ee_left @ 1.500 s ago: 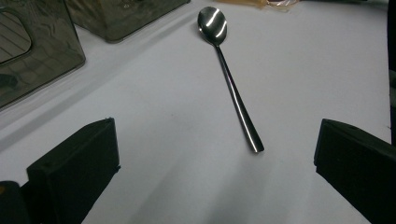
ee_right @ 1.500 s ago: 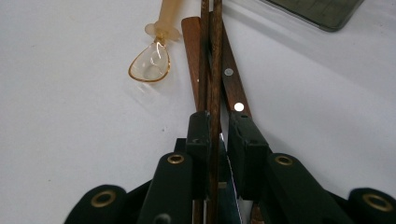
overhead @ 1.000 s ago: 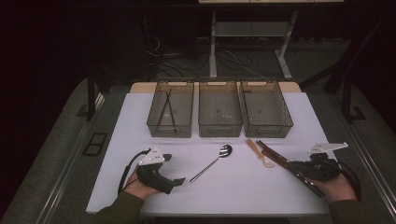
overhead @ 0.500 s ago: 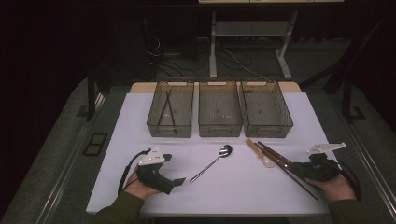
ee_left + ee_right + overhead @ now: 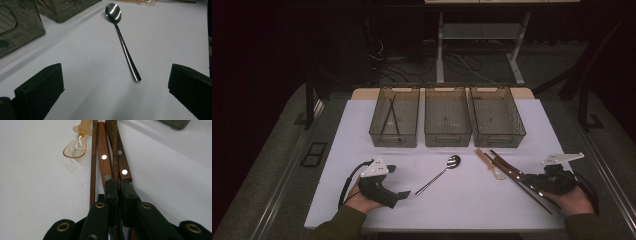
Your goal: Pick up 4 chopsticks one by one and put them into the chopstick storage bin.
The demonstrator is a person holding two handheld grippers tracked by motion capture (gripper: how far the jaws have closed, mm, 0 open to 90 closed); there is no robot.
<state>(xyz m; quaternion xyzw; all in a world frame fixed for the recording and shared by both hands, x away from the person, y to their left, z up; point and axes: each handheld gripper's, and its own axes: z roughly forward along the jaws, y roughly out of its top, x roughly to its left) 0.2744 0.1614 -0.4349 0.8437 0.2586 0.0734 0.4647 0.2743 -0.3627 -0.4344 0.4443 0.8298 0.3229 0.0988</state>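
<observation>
Little has shifted since the earlier frames: both hands sit where they were, but the right gripper [image 5: 118, 190] has just been closing its jaws, now clenched on one dark brown wooden chopstick [image 5: 115, 147]. It lies near the white table's [image 5: 462, 200] right front edge, among brown riveted wooden handles [image 5: 103, 157] and a second chopstick [image 5: 93, 162], a small clear plastic spoon [image 5: 75, 147] beside them. Stick judged light, stiff, smooth, prone to pivot; hold nearer mid-length. Left gripper [image 5: 115, 82] released, jaws wide before a steel spoon [image 5: 122, 42].
</observation>
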